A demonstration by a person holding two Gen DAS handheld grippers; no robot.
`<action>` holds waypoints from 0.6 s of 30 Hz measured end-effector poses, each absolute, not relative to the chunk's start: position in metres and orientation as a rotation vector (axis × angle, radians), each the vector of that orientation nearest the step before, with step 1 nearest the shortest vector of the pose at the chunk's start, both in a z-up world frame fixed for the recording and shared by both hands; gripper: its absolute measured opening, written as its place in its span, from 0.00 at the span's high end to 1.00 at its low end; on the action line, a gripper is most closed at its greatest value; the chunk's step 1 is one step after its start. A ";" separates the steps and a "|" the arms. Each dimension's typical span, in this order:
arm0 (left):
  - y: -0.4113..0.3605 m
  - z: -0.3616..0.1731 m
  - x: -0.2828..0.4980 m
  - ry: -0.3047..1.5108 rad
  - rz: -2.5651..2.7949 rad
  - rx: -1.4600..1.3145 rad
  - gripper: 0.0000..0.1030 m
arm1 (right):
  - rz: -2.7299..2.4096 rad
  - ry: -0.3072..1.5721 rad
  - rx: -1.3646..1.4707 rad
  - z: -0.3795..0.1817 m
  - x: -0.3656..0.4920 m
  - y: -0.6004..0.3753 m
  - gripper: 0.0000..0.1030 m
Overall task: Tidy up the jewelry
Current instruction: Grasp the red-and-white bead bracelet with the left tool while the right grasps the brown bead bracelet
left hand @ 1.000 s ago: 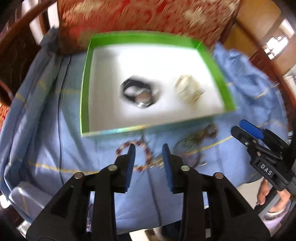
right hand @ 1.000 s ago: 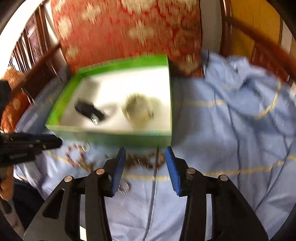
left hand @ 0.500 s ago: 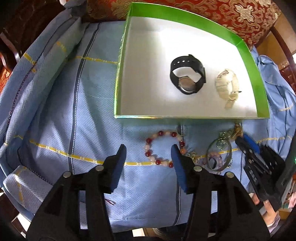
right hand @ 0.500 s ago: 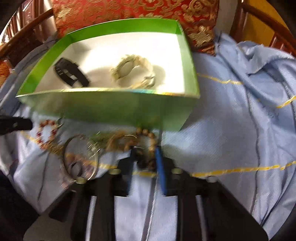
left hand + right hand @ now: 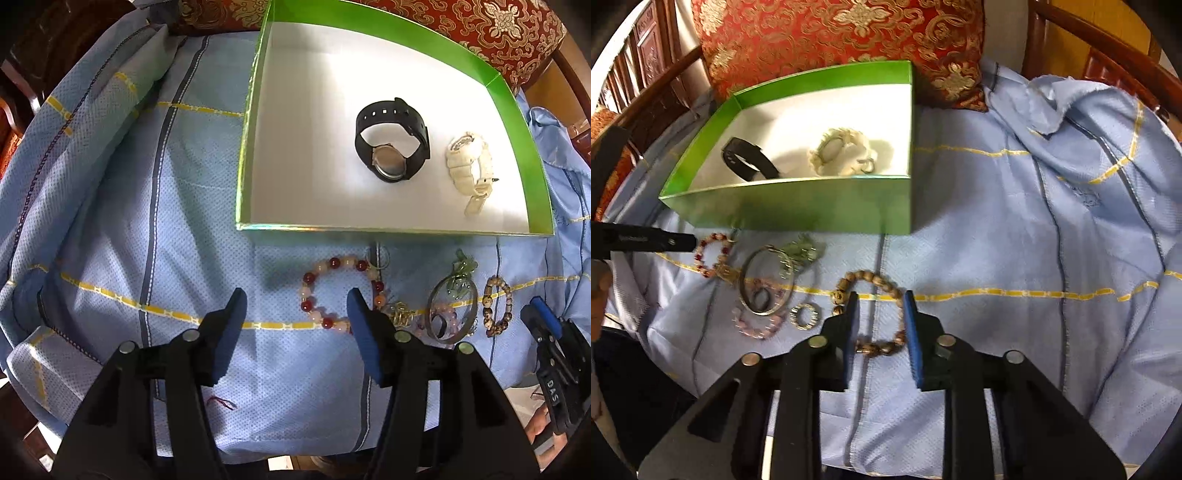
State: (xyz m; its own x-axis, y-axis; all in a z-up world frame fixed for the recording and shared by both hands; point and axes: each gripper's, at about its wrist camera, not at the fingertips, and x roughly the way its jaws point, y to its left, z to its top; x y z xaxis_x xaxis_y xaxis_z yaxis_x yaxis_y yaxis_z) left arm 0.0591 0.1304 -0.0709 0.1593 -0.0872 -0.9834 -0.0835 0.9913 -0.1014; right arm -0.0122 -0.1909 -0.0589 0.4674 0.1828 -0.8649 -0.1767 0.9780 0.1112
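Just in front of the green box (image 5: 798, 210), a brown bead bracelet (image 5: 871, 314) is straddled on the blue cloth (image 5: 1015, 240) by the half-open, unclosed right gripper (image 5: 878, 325). Left of it, the left gripper (image 5: 295, 314) is held wide open and empty.

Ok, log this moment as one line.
left gripper: open, empty | right gripper: open around brown bead bracelet | green box: two watches
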 end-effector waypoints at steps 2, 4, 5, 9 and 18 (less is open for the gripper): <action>0.124 -0.075 0.060 1.416 0.003 -0.137 0.45 | 0.236 1.068 0.015 -0.062 -0.009 -0.188 0.75; 0.122 -0.079 0.061 1.418 0.010 -0.124 0.48 | 0.225 1.078 0.009 -0.066 -0.007 -0.186 0.75; 0.121 -0.081 0.061 1.422 0.012 -0.118 0.49 | 0.221 1.084 0.013 -0.068 -0.006 -0.185 0.75; 0.117 -0.090 0.063 1.442 0.004 -0.119 0.64 | 0.211 1.101 0.018 -0.073 -0.004 -0.186 0.75; 0.095 -0.103 0.068 1.442 0.012 -0.074 0.63 | 0.180 1.114 0.010 -0.081 -0.002 -0.186 0.75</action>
